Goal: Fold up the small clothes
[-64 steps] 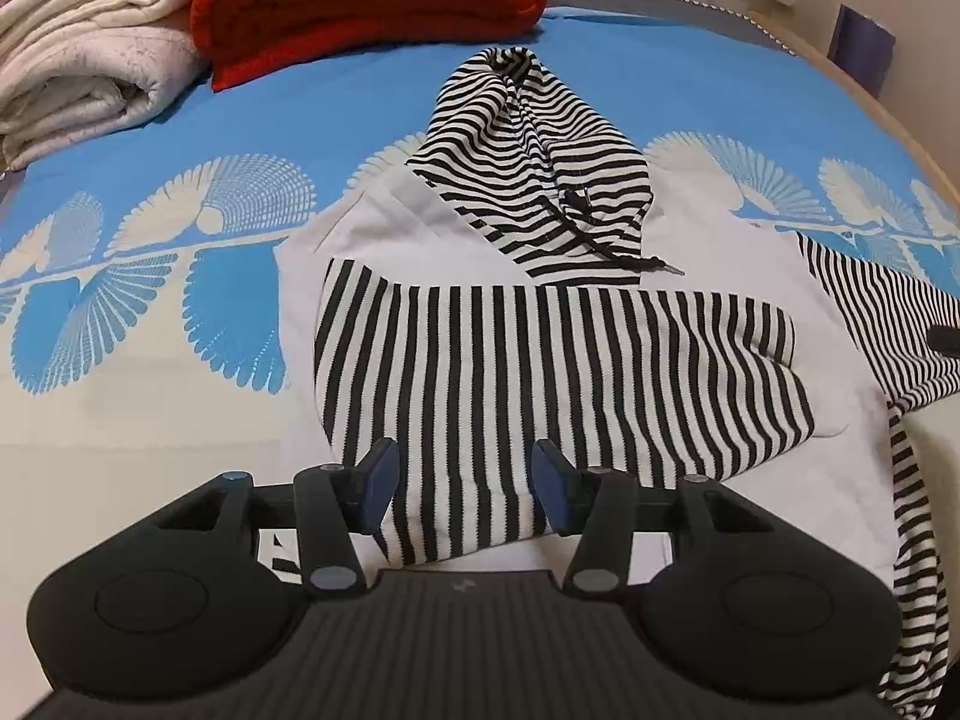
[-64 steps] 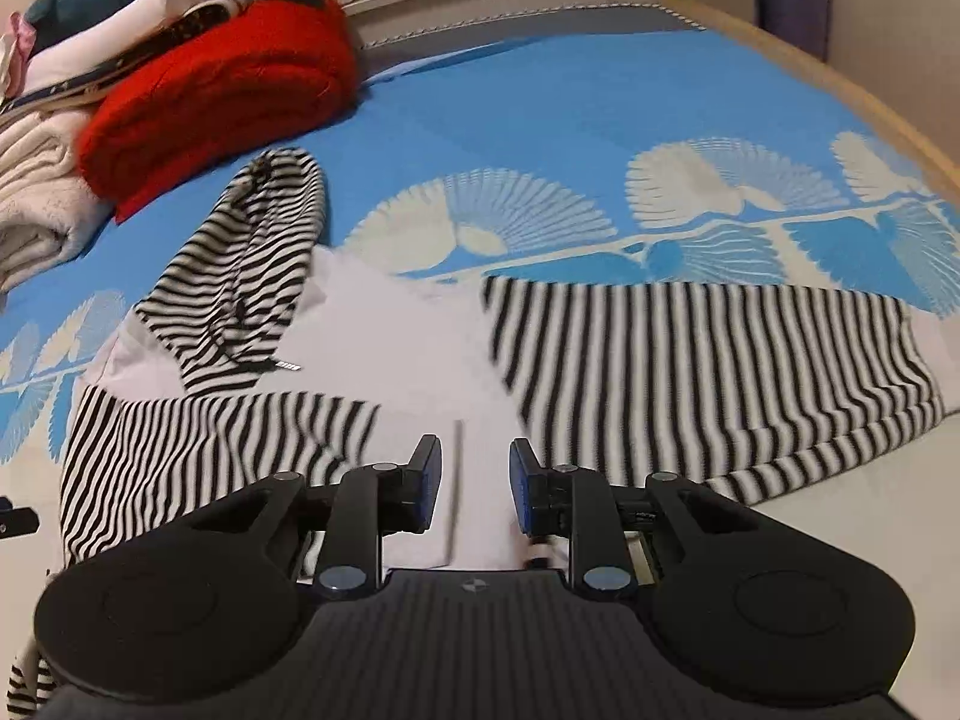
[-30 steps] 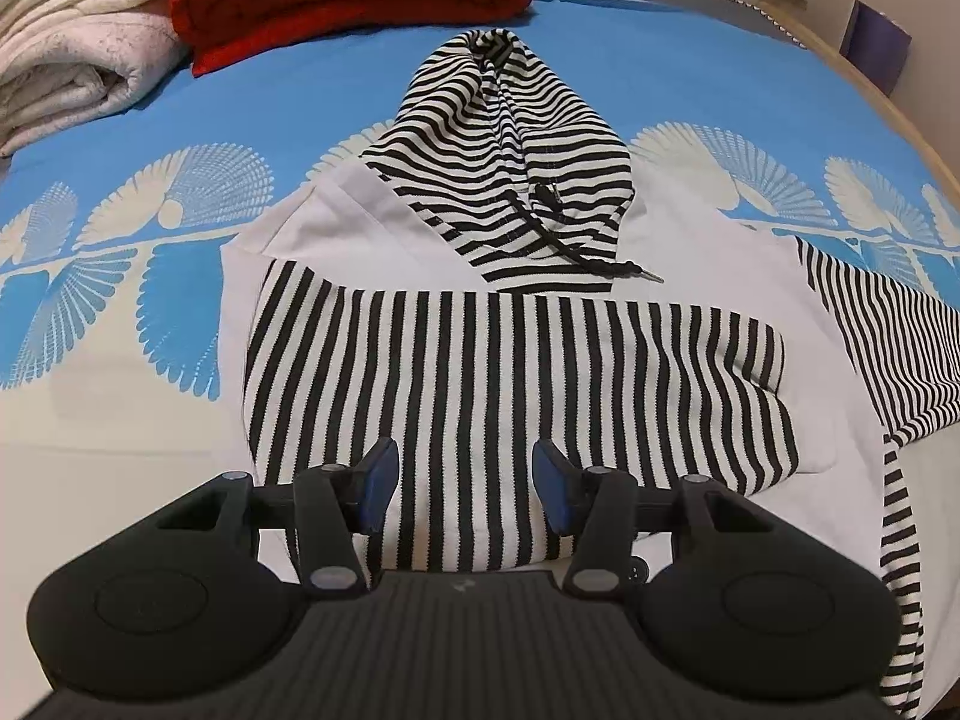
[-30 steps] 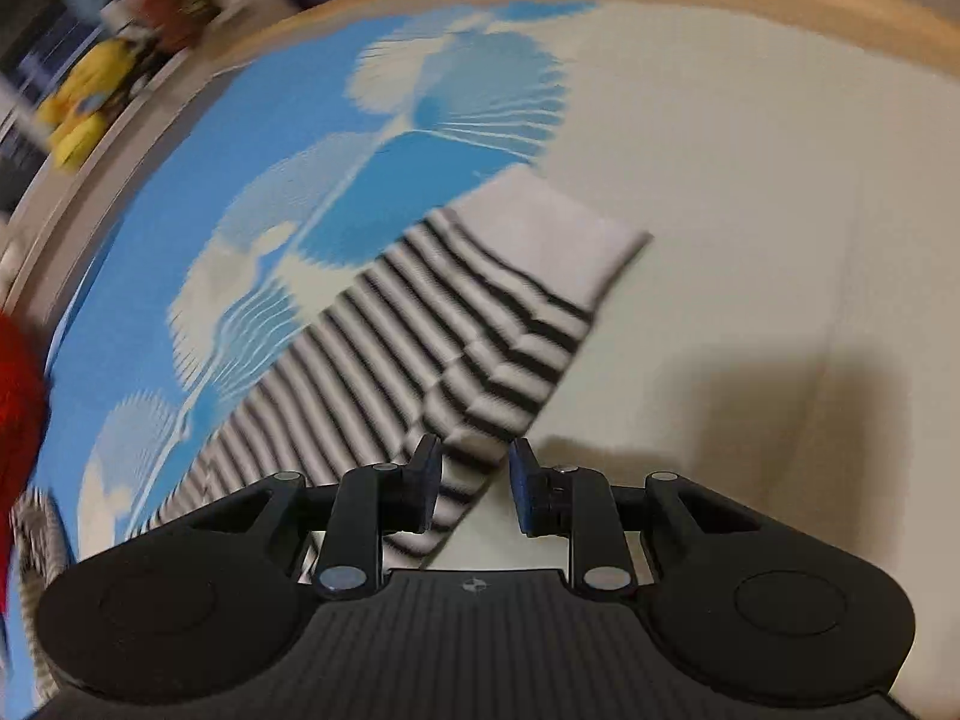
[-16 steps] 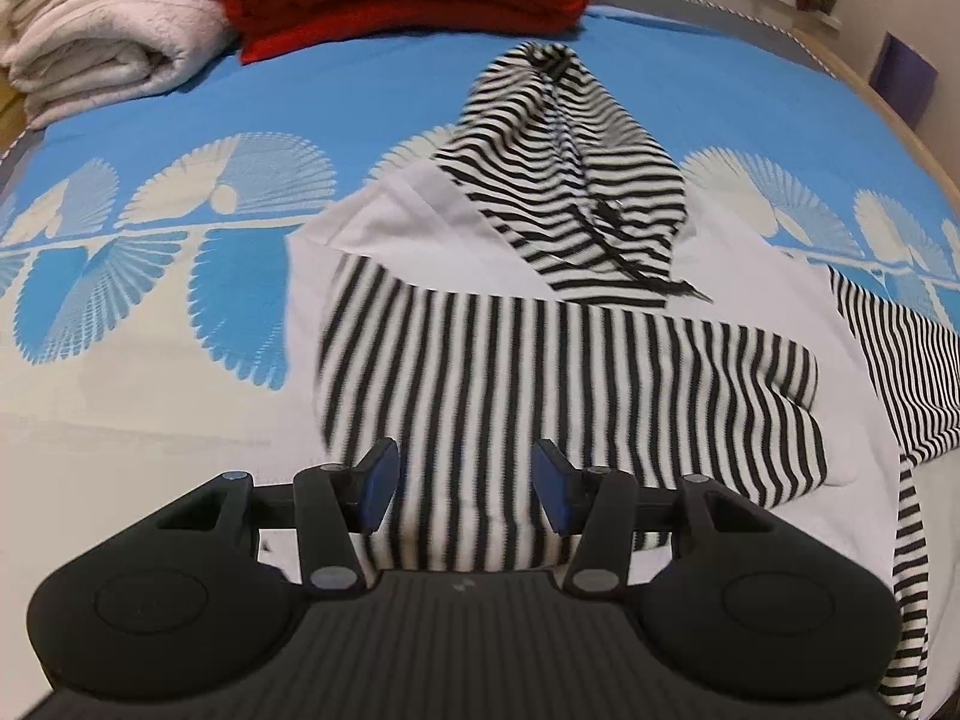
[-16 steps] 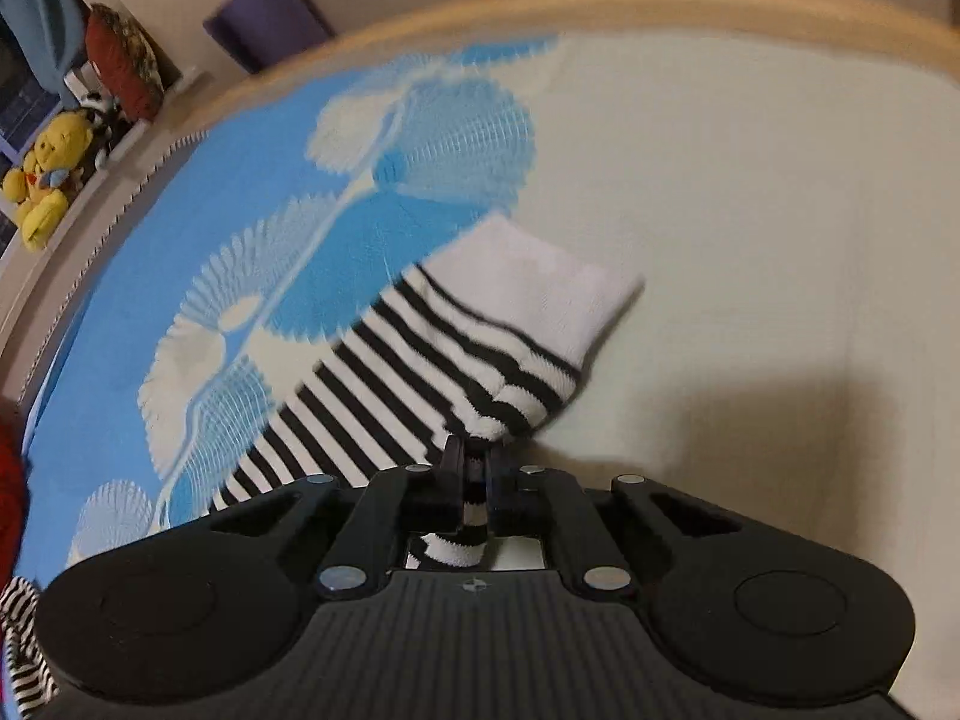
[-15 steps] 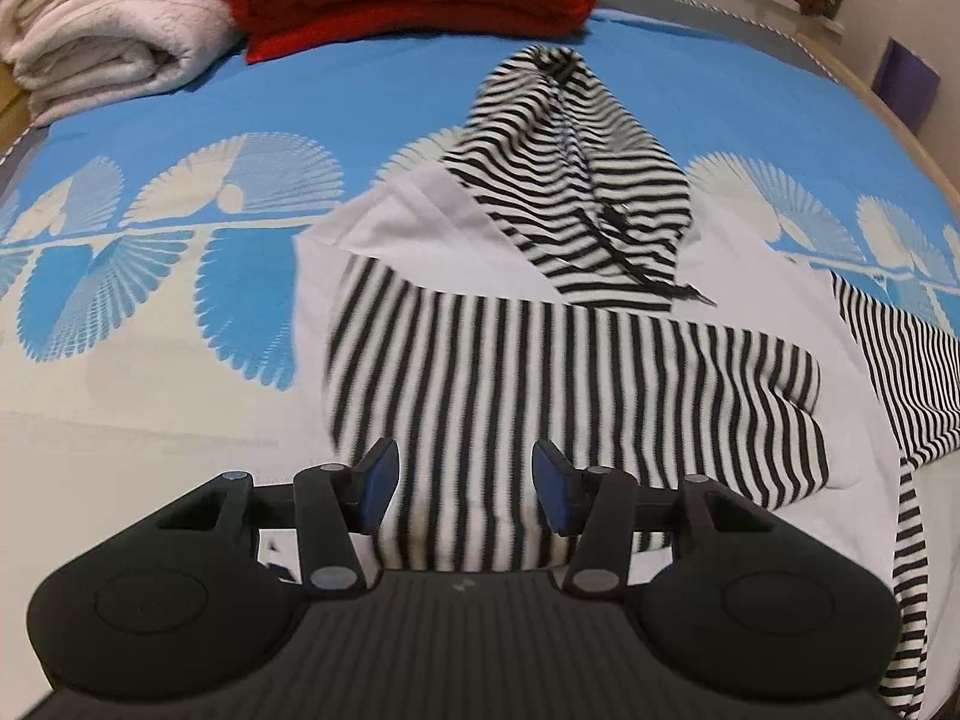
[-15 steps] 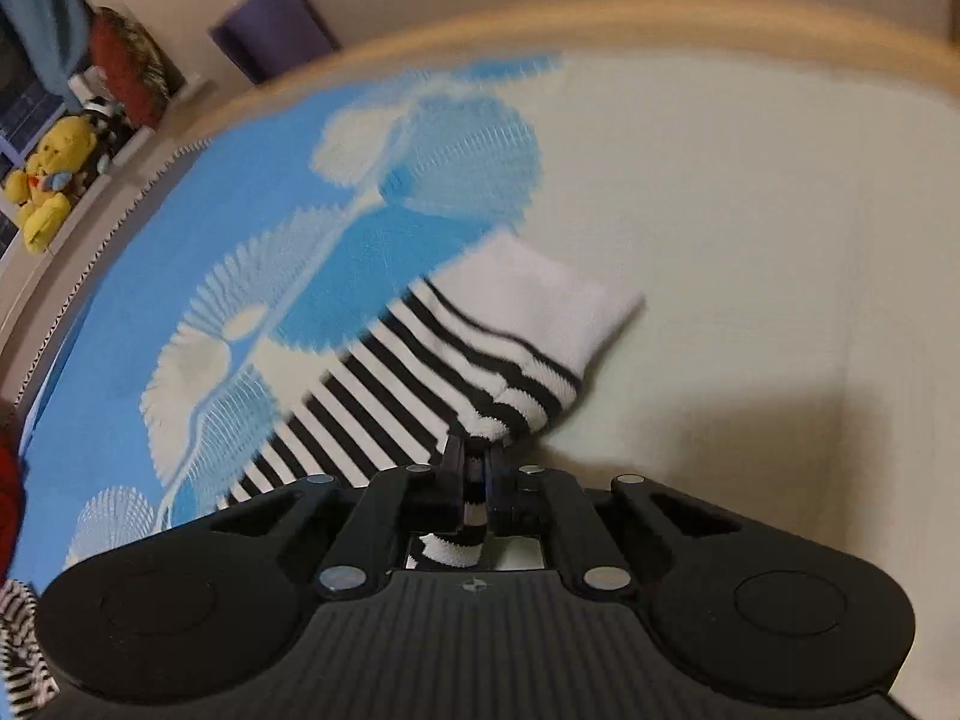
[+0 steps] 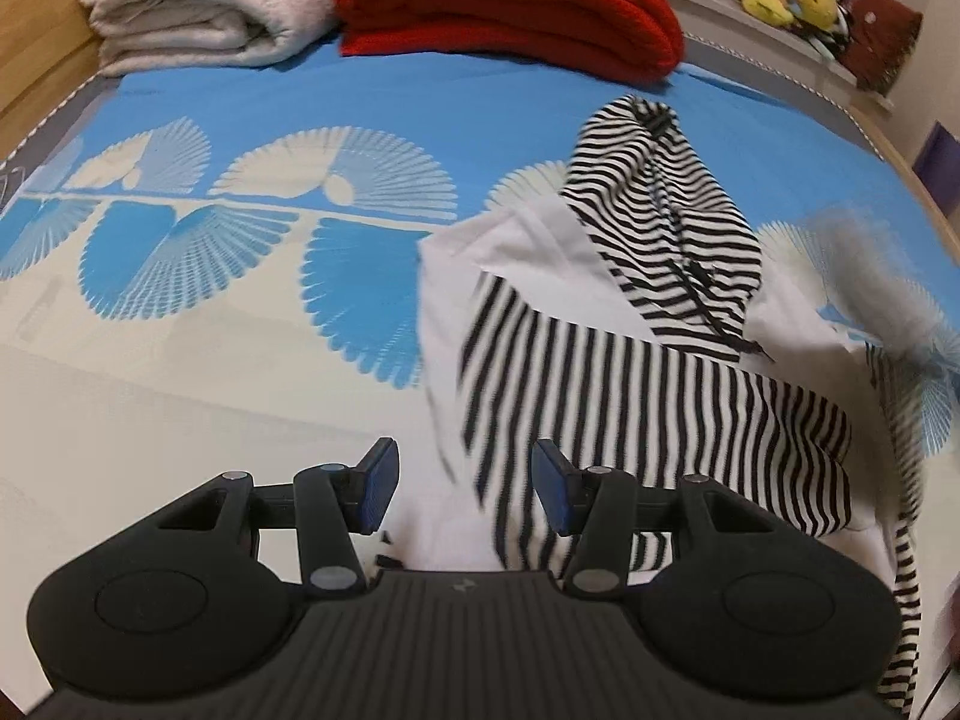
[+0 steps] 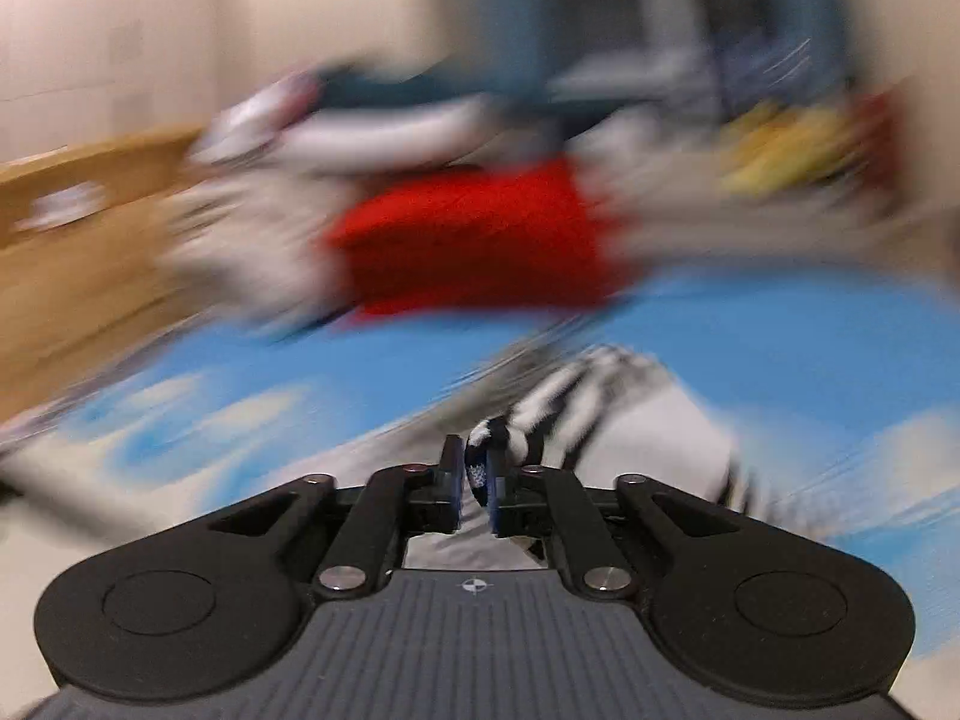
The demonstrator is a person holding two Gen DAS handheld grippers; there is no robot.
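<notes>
My right gripper (image 10: pixel 474 489) has the striped sleeve cuff (image 10: pixel 501 438) between its fingers, which are easing apart, and it has swung from the bed's edge back toward the hoodie (image 9: pixel 630 396); that view is smeared. The second sleeve is crossing over the body, so the sleeve fold is nearly made. My left gripper (image 9: pixel 465 489) hovers open and empty at the hoodie's near-left corner.

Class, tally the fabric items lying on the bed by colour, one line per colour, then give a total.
Black-and-white striped: 1, the hoodie
Red: 1, the folded blanket
Cream: 1, the folded blanket
Total: 3
</notes>
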